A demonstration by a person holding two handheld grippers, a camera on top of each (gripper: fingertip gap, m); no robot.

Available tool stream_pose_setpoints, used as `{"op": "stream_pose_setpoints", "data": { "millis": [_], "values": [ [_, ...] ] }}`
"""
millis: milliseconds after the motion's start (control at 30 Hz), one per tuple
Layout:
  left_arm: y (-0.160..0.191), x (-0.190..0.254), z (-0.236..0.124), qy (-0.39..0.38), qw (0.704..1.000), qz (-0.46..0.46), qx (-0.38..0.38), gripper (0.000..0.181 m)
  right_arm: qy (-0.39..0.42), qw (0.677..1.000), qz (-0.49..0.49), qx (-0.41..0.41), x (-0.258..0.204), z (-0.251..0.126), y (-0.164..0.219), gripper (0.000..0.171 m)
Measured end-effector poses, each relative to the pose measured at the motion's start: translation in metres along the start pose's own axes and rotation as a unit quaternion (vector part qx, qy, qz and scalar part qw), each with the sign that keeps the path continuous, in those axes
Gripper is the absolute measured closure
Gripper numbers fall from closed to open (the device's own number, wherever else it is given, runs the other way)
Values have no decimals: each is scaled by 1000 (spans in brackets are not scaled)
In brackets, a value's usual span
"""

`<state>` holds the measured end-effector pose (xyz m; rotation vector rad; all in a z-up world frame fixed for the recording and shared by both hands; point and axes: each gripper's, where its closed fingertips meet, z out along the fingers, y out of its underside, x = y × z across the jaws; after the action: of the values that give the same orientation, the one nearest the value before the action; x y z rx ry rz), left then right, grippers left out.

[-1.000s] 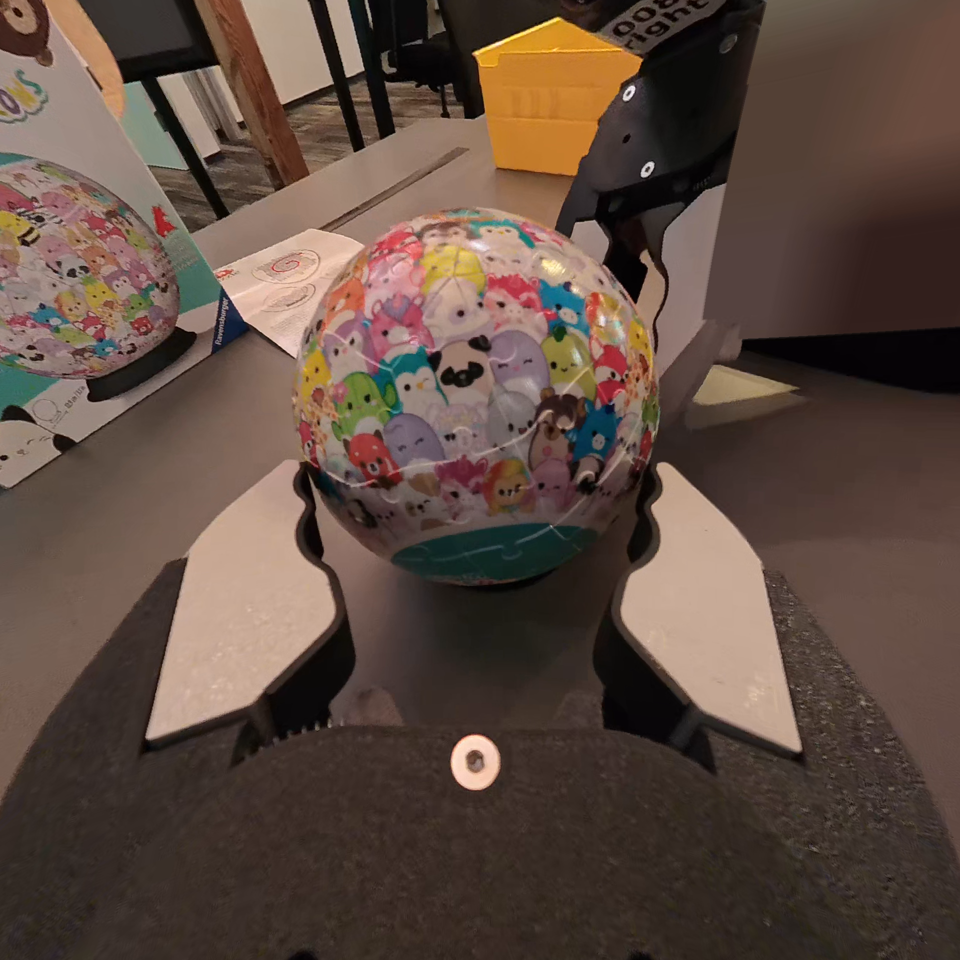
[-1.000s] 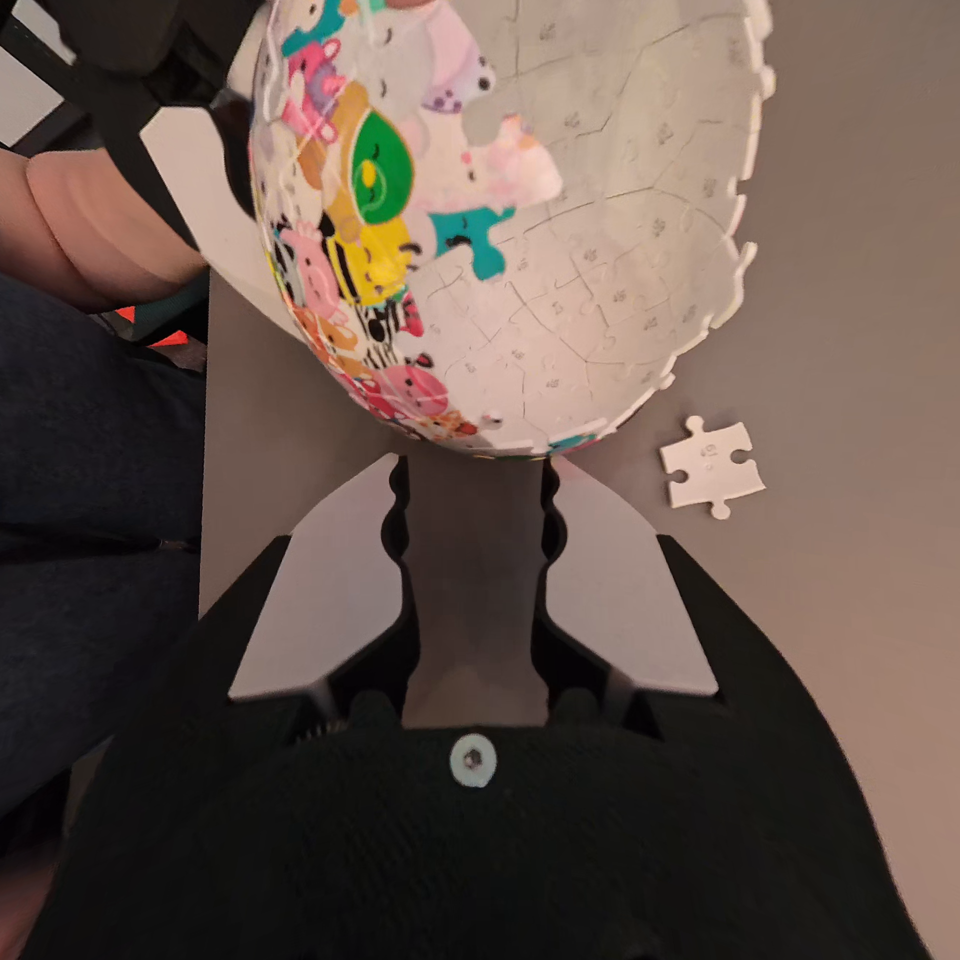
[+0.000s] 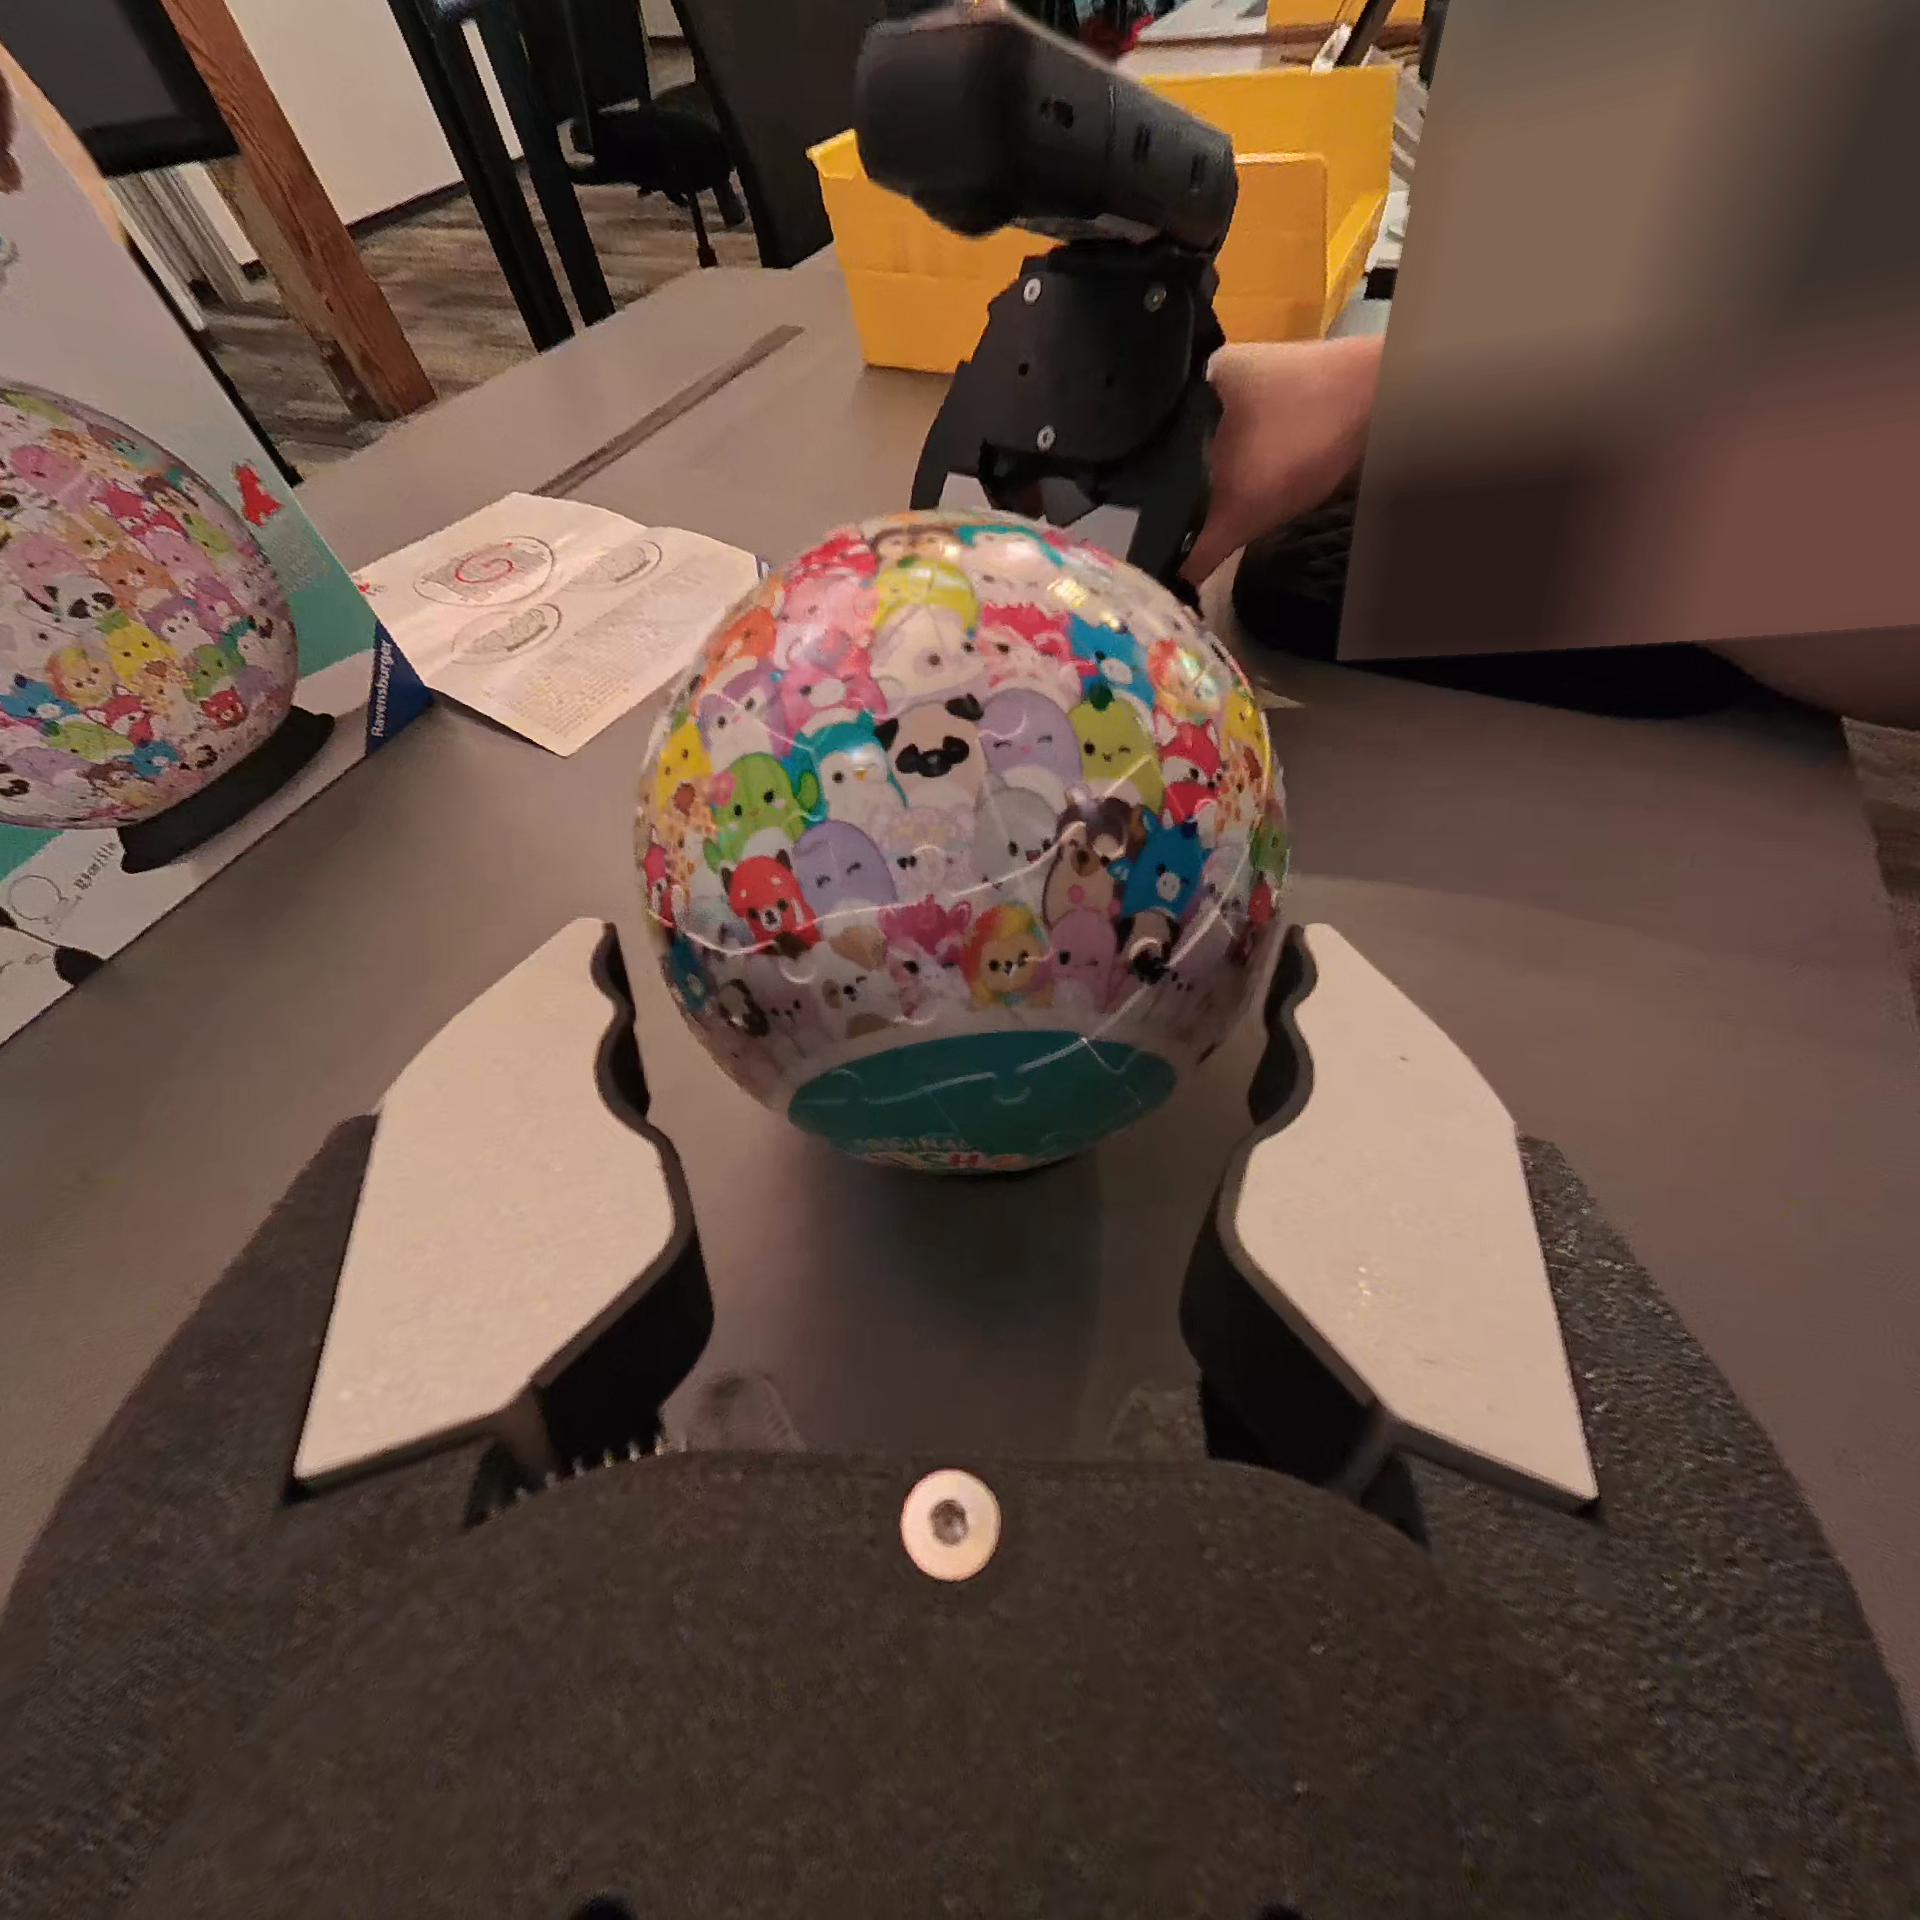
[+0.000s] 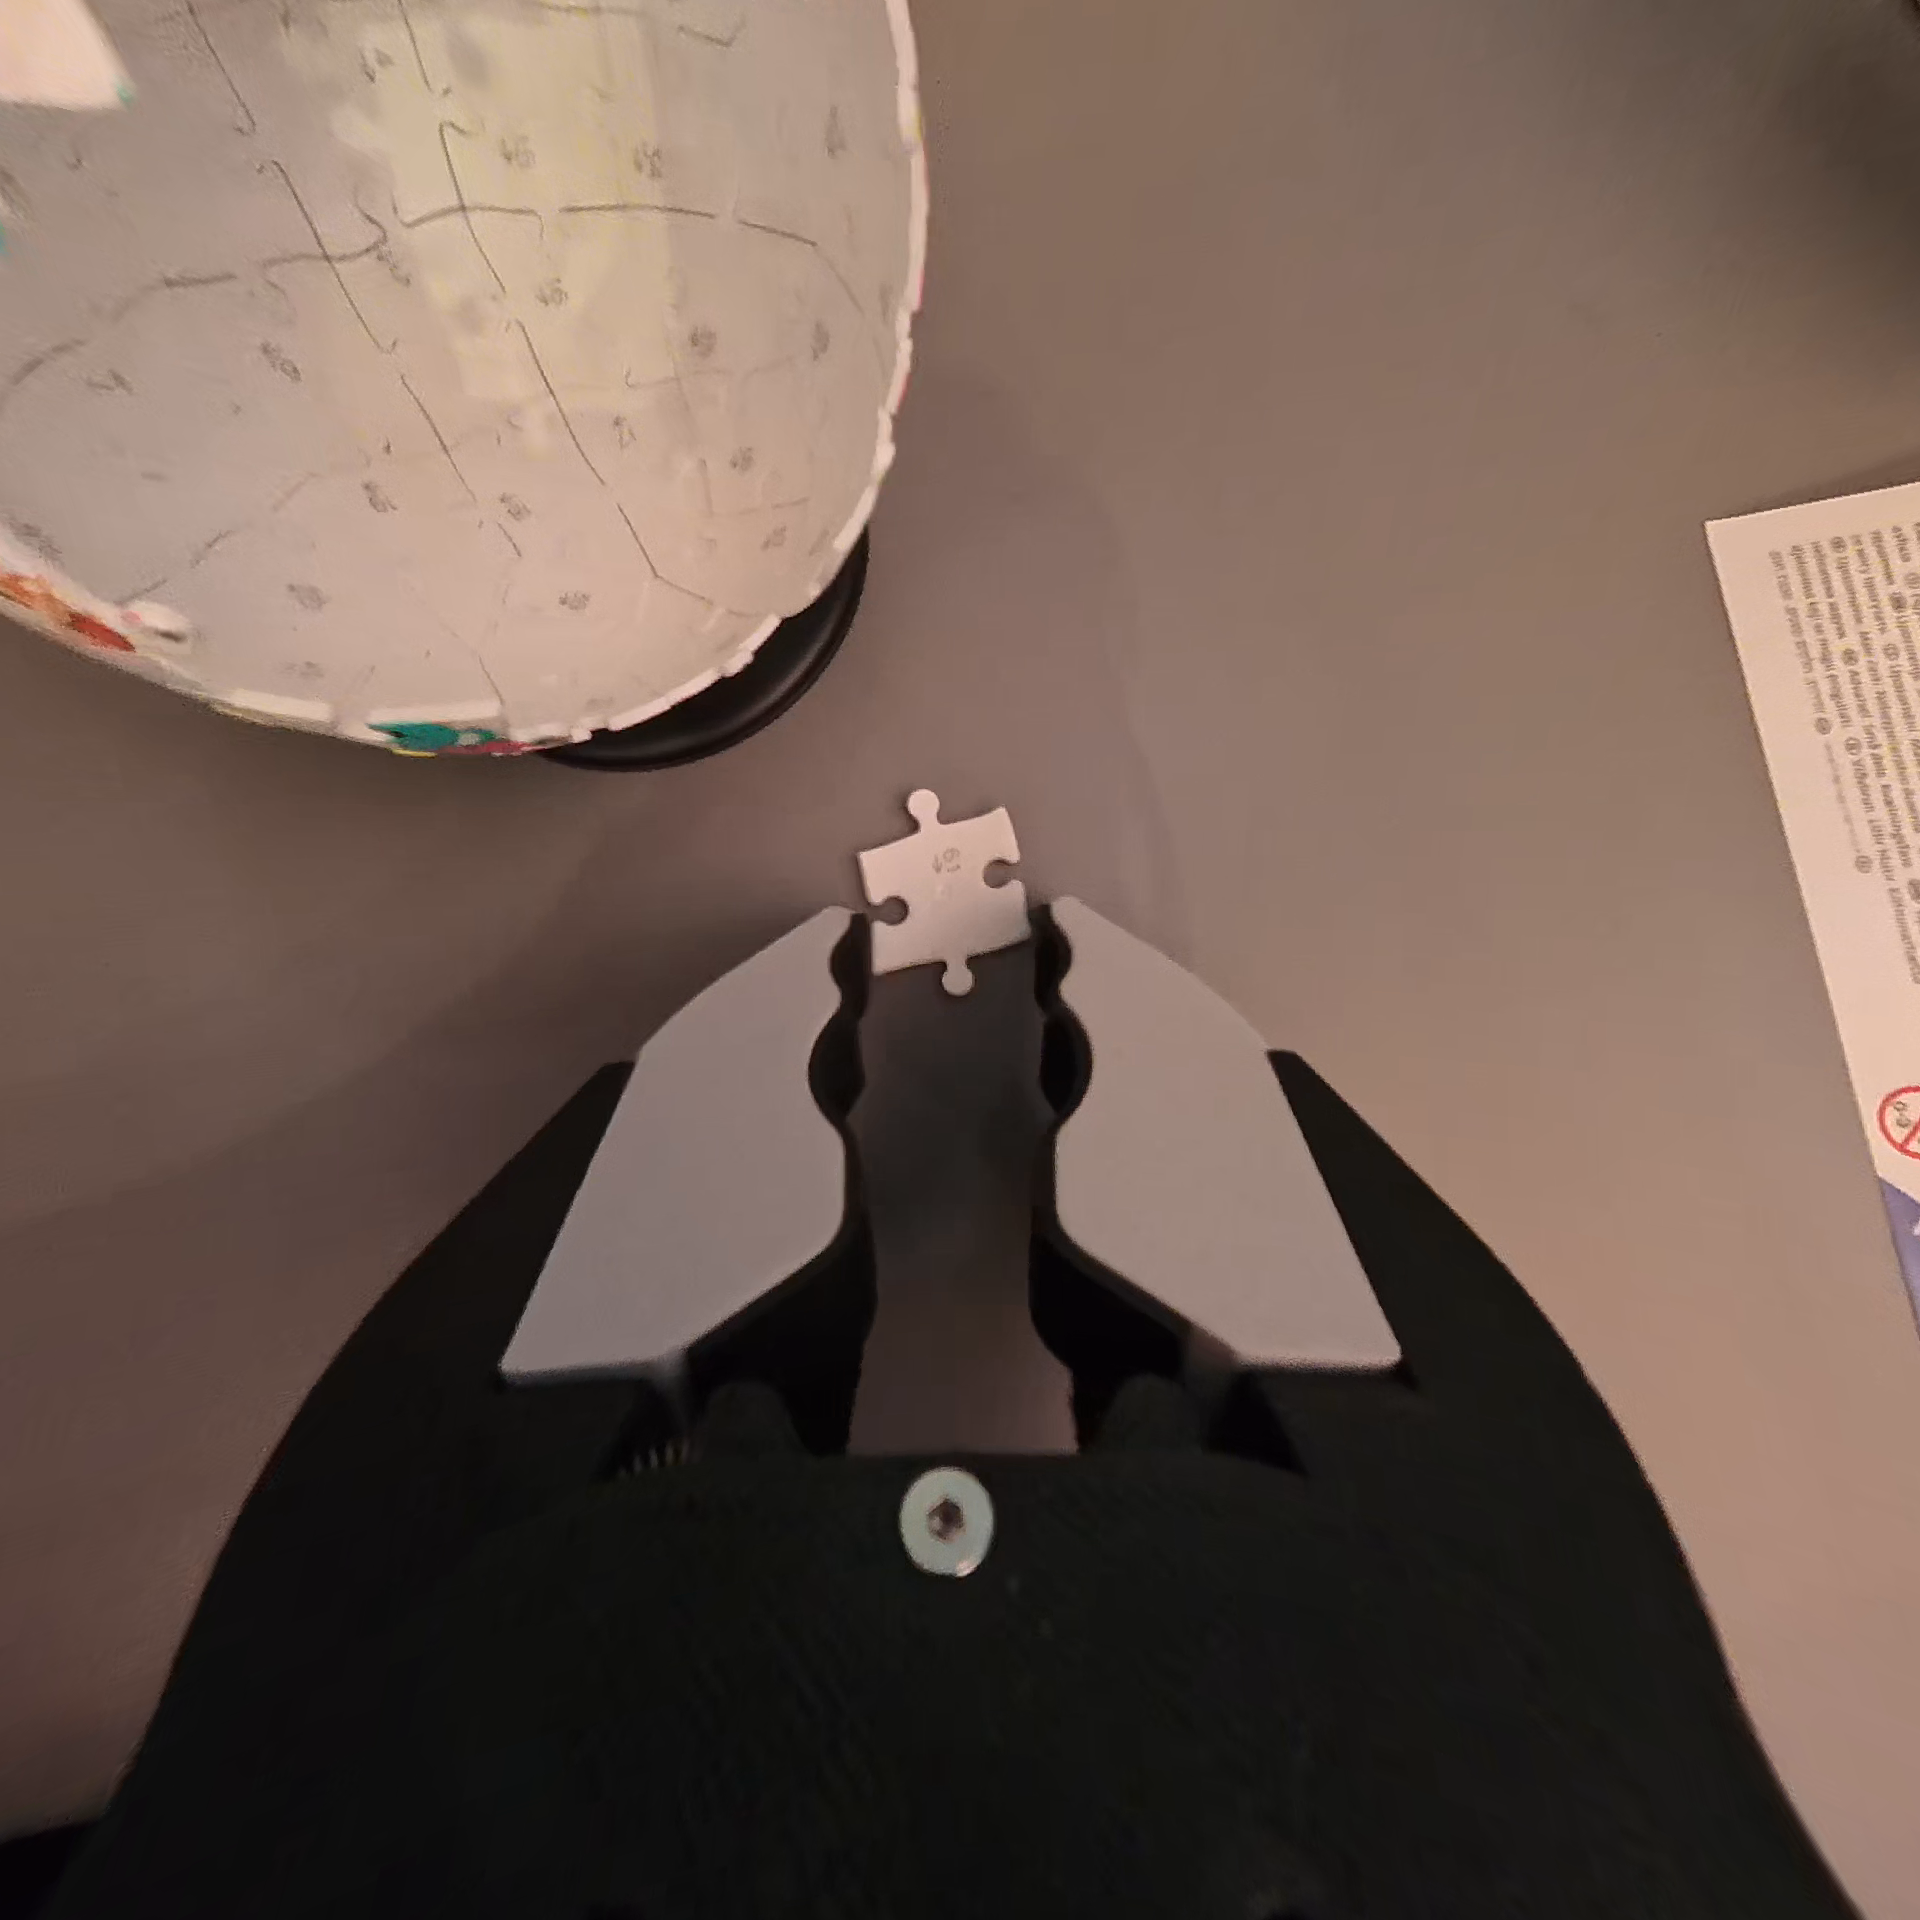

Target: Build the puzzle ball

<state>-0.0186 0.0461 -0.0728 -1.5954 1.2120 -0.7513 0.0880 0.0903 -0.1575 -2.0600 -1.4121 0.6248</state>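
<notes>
The colourful puzzle ball stands on a black stand on the grey table. My left gripper is open, with a finger close on each side of the ball's lower half. In the right wrist view the ball's white inside and its stand sit at the upper left. A loose white puzzle piece lies face down on the table. My right gripper has narrowed to the piece's width, with its tips against the piece's two sides. It also shows behind the ball in the left wrist view, pointing down.
The puzzle box stands at the left, with a folded instruction sheet beside it. A yellow bin sits at the far table edge. A person's hand holds the right gripper. A printed leaflet lies right of the piece. One gripper's finger ends stand about 15 cm off the other's.
My right gripper has moved from the ball's open edge over to the loose piece and narrowed its jaws around it. My left gripper stays open around the ball.
</notes>
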Motion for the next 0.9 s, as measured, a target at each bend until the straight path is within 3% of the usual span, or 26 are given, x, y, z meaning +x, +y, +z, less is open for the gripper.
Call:
{"op": "stream_pose_setpoints", "data": {
  "millis": [267, 333, 433, 600, 733, 900],
  "values": [
    [-11, 2, -35, -49, 997, -46, 43, 65, 55, 998, -32, -12, -2, -9, 6, 141],
    [-13, 9, -51, -68, 992, -75, 80, 72, 79, 996, -33, 3, -7, -21, 5, 141],
    [-9, 31, -69, -80, 984, -121, 105, 96, 145, 987, -49, 57, -25, -52, -9, 141],
    [-11, 99, -77, -56, 983, -154, 82, 132, 229, 947, -122, 189, -127, -96, -53, 141],
    [-33, 148, -71, 15, 970, -209, 124, 149, 278, 918, -186, 212, -201, -97, -82, 141],
    [-47, 185, -83, 102, 940, -266, 185, 156, 315, 892, -247, 209, -247, -80, -93, 141]
  ]
}}
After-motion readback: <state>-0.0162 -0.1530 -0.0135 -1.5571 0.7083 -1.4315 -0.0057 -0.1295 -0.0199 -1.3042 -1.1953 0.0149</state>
